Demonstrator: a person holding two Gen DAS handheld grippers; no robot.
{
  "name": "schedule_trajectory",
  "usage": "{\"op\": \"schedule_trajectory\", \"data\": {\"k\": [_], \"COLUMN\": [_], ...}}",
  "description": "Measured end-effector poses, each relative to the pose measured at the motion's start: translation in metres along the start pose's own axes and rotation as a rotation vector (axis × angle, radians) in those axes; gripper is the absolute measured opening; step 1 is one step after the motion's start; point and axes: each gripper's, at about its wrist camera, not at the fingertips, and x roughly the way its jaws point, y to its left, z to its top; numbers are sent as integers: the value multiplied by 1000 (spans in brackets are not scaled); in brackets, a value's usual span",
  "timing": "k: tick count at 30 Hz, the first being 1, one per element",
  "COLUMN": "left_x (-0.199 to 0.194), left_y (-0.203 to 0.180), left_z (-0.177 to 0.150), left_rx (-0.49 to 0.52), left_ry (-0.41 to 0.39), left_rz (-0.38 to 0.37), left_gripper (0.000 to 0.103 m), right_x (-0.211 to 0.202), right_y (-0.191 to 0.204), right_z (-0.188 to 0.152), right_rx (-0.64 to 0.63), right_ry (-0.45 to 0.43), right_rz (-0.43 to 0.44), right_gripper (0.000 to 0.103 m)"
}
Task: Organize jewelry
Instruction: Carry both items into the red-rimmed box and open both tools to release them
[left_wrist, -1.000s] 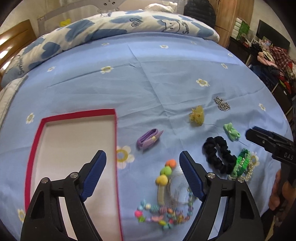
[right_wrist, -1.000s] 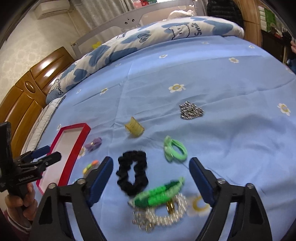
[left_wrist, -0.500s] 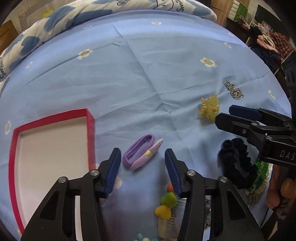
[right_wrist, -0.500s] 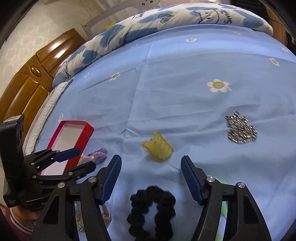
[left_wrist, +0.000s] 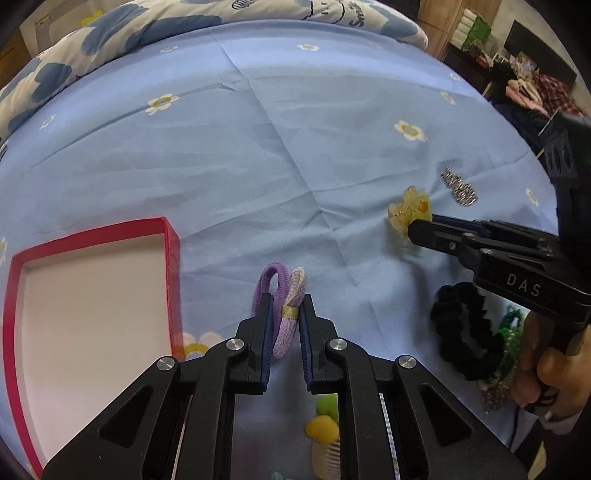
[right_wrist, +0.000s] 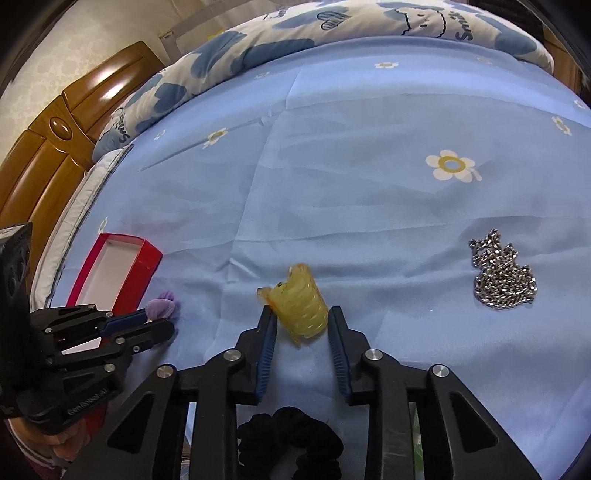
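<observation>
My left gripper (left_wrist: 284, 302) is shut on a purple hair tie (left_wrist: 286, 295) lying on the blue bedsheet, just right of the red box (left_wrist: 168, 236) with a white inside. My right gripper (right_wrist: 301, 317) is closed around a yellow hair claw (right_wrist: 299, 306); its fingers touch both sides of the claw. In the left wrist view the claw (left_wrist: 408, 214) sits at the tip of the right gripper (left_wrist: 424, 229). In the right wrist view the hair tie (right_wrist: 162, 306) sticks out of the left gripper (right_wrist: 162, 325), beside the red box (right_wrist: 147, 266).
A silver chain (right_wrist: 502, 277) lies right of the claw. A black scrunchie (left_wrist: 465, 332) and green and pearl beads (left_wrist: 506, 350) lie at the right. A comb with coloured balls (left_wrist: 325, 428) lies under my left gripper. A folded quilt (right_wrist: 332, 33) lies at the far edge.
Both grippers moved forward and down and closed: the left onto the purple hair tie, the right onto the yellow claw. Both were wide open a second ago.
</observation>
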Motion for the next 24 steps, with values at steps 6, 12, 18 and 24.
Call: {"op": "schedule_trajectory", "data": {"k": [6, 12, 18, 24], "left_x": [-27, -57, -79, -89], "left_y": [5, 21, 54, 87], "left_z": [-5, -15, -33, -51], "left_rx": [-40, -82, -143, -208], "left_ry": [-47, -92, -117, -125], "left_rz": [-40, -54, -26, 11], "left_gripper": [11, 11, 11, 11], "right_x": [-14, -26, -30, -19], "right_y": [5, 21, 60, 109], "right_z": [-1, -6, -10, -14], "right_rx": [-3, -7, -41, -98], "right_ry": [-25, -39, -41, -23], "right_rz": [19, 48, 111, 178], "right_gripper": [27, 27, 27, 27]}}
